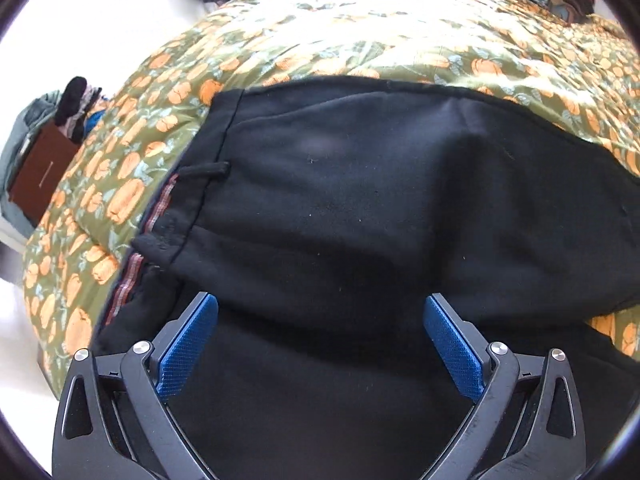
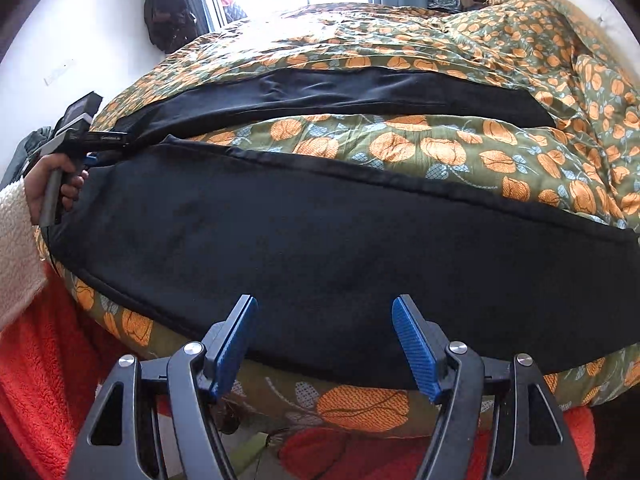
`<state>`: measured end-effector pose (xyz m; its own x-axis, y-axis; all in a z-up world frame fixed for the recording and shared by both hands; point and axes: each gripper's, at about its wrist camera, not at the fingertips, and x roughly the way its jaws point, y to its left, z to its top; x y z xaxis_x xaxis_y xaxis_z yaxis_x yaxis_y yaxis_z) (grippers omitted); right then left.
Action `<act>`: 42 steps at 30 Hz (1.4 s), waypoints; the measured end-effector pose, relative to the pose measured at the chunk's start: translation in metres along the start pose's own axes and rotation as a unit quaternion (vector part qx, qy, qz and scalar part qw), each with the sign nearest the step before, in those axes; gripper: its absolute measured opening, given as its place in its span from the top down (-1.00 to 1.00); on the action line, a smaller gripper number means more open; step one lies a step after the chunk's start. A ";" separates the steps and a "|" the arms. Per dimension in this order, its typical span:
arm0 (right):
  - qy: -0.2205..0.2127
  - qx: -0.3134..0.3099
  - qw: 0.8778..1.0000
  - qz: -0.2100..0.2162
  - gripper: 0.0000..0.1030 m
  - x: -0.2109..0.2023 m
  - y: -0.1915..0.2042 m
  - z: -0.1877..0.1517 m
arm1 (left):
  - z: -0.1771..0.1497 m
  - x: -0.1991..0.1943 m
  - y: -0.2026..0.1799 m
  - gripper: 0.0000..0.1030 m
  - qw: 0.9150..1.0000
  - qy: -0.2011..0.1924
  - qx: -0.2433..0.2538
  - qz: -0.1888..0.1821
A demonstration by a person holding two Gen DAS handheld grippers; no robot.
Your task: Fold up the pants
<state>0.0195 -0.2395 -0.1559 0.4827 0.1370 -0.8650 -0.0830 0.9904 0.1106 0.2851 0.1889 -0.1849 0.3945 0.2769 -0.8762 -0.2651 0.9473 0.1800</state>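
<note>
Black pants spread flat on floral bed quilt. Left gripper fingers wide over waistband end; right gripper fingers wide above near leg, gripping nothing

The pants lie on the quilt, legs spread apart with a strip of quilt between them. The right gripper hangs over the near leg's near edge; the left gripper is over the waist end, at that view's left. A box stands left of the bed, with clothes behind it.
</note>
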 end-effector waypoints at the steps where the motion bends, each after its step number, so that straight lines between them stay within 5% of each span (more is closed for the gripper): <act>1: -0.001 0.003 1.000 0.000 -0.35 0.001 -0.003 0.002 | -0.003 -0.013 0.000 -0.97 1.000 -0.012 0.008 0.006; 5: -0.010 0.018 0.999 0.026 -0.35 0.009 0.000 0.021 | -0.040 -0.069 -0.008 -0.98 0.994 -0.042 0.036 -0.097; 7: -0.017 0.021 0.997 0.065 -0.35 0.014 0.010 0.036 | -0.069 -0.086 -0.030 -0.98 0.983 -0.028 0.057 -0.171; 10: -0.005 0.013 0.989 0.145 -0.41 0.031 0.035 0.047 | -0.114 -0.089 -0.073 -0.98 0.967 0.006 0.110 -0.230; 12: 0.029 0.010 0.986 0.165 -0.40 0.048 0.041 0.045 | -0.143 -0.084 -0.098 -0.98 0.966 0.025 0.155 -0.206; 15: 0.040 0.022 0.993 0.112 -0.31 0.050 0.007 0.035 | -0.164 -0.068 -0.093 -0.99 0.974 0.041 0.182 -0.125; 17: 0.037 0.077 0.996 0.038 -0.31 0.038 -0.053 0.030 | -0.161 -0.066 -0.070 -0.99 0.980 0.048 0.162 -0.105; 20: 0.037 0.215 0.976 -0.029 -0.29 0.020 -0.162 0.010 | -0.153 -0.054 -0.022 -0.99 0.991 0.063 0.104 -0.049; 23: 0.035 0.233 0.969 -0.078 -0.03 0.004 -0.207 -0.001 | -0.149 -0.045 0.012 -0.99 0.996 0.061 0.068 -0.023; 26: 0.035 0.194 0.975 -0.100 -0.11 0.008 -0.200 -0.003 | -0.152 -0.047 0.011 -0.99 0.996 0.052 0.071 -0.018; 28: 0.034 0.162 0.979 -0.119 -0.45 0.014 -0.186 -0.001 | -0.159 -0.048 0.006 -0.99 0.996 0.040 0.078 -0.011; 34: 0.034 0.161 0.982 -0.096 -1.00 0.030 -0.186 0.002 | -0.156 -0.047 0.005 -0.99 0.998 0.025 0.057 -0.032; 42: 0.036 0.160 0.981 -0.099 -1.00 0.031 -0.178 0.000 | -0.174 -0.059 -0.001 -0.99 0.998 0.008 0.057 -0.038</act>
<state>0.0498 -0.4113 -0.2024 0.3980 -0.0483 -0.9161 0.2901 0.9540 0.0757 0.1091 0.1435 -0.2116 0.3962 0.2016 -0.8957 -0.1324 0.9779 0.1616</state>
